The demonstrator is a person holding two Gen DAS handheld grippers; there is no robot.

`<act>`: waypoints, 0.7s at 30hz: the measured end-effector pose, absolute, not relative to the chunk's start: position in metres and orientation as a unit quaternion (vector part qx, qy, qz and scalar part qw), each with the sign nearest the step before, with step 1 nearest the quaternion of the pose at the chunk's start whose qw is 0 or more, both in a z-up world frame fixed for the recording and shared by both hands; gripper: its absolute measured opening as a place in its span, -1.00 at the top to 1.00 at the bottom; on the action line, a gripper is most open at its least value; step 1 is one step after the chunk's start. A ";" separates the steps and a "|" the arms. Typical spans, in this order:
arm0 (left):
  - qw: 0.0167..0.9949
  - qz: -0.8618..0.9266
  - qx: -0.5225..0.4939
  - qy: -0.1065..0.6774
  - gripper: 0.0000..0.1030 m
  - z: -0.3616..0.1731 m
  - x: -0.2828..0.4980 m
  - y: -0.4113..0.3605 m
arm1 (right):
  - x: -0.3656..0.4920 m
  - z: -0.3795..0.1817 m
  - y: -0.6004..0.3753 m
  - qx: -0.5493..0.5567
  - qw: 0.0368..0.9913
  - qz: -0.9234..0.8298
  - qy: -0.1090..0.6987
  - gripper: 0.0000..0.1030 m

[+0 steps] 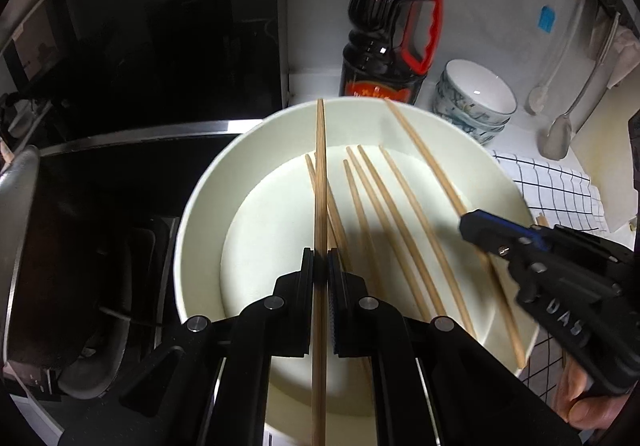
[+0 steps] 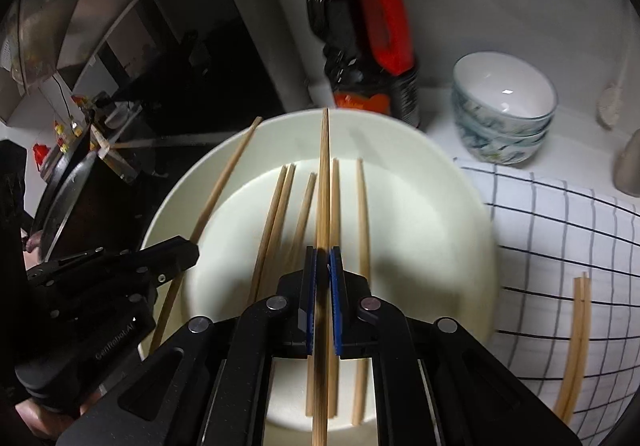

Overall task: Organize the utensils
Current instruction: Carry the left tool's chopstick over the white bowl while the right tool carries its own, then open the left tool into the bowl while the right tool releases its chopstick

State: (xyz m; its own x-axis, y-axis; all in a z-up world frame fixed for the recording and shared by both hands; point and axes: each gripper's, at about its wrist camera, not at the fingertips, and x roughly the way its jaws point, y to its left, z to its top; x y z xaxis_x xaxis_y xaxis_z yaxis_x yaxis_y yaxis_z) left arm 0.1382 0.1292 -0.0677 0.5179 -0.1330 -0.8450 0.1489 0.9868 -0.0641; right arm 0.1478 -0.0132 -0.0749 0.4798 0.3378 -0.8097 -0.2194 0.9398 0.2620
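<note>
Wooden chopsticks are pinched, one in the black left gripper point(image 1: 321, 266) and one in the black right gripper point(image 2: 322, 266), above the big round white bowl point(image 1: 200, 206) where more thin wooden sticks point(image 1: 384, 214) lie loose. Each held stick could twist or slip out, because the grip is so thin.

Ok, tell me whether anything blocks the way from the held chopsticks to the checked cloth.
Nothing visible does. The right tool holds one chopstick over the white bowl; the checked cloth lies right beside it, bearing two chopsticks already.
</note>
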 end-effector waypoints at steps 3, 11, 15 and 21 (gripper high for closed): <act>0.868 -0.085 0.012 0.489 0.86 -0.075 0.144 0.128 | 0.153 -0.083 -0.009 0.062 0.851 0.159 0.496 0.87; 0.858 -0.092 0.016 0.504 0.85 -0.089 0.151 0.127 | 0.159 -0.097 -0.009 0.063 0.841 0.145 0.517 0.87; 0.857 -0.086 0.020 0.508 0.75 -0.090 0.152 0.127 | 0.158 -0.095 -0.013 0.064 0.845 0.139 0.513 0.65; 0.873 -0.057 0.012 0.484 -0.33 -0.077 0.145 0.139 | 0.152 -0.084 -0.024 0.059 0.855 0.123 0.500 0.40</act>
